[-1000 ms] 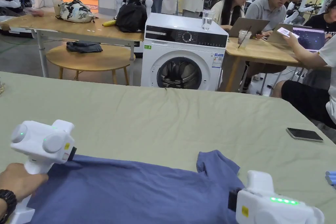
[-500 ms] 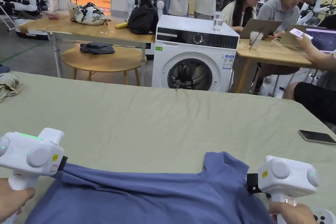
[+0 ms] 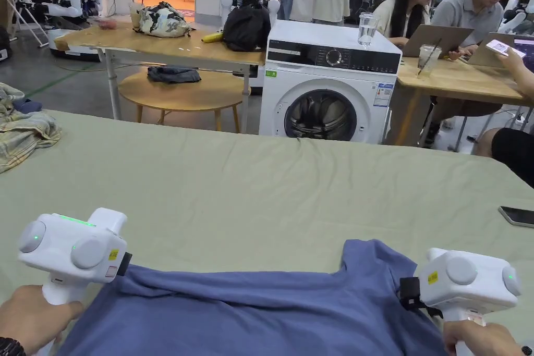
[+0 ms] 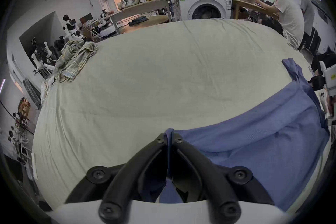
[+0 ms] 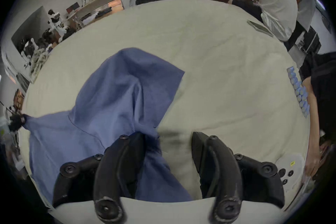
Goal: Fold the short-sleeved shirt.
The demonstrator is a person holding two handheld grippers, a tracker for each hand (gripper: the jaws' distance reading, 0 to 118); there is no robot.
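A blue short-sleeved shirt lies at the near edge of the green-covered table, with one sleeve poking up on the right. My left gripper holds the shirt's far left corner. In the left gripper view its jaws are shut with a fold of the blue fabric pinched between them. My right gripper is at the shirt's right edge under the sleeve. In the right gripper view its jaws stand apart; the shirt rests against the left jaw alone.
A phone lies at the table's right edge, and a heap of plaid clothes at its far left. Small blue items sit to my right. Beyond the table stand a washing machine and seated people at desks.
The right gripper has swung from lying on its side at the lower right to upright at the shirt's right edge. The shirt's far edge now stretches between the two grippers.
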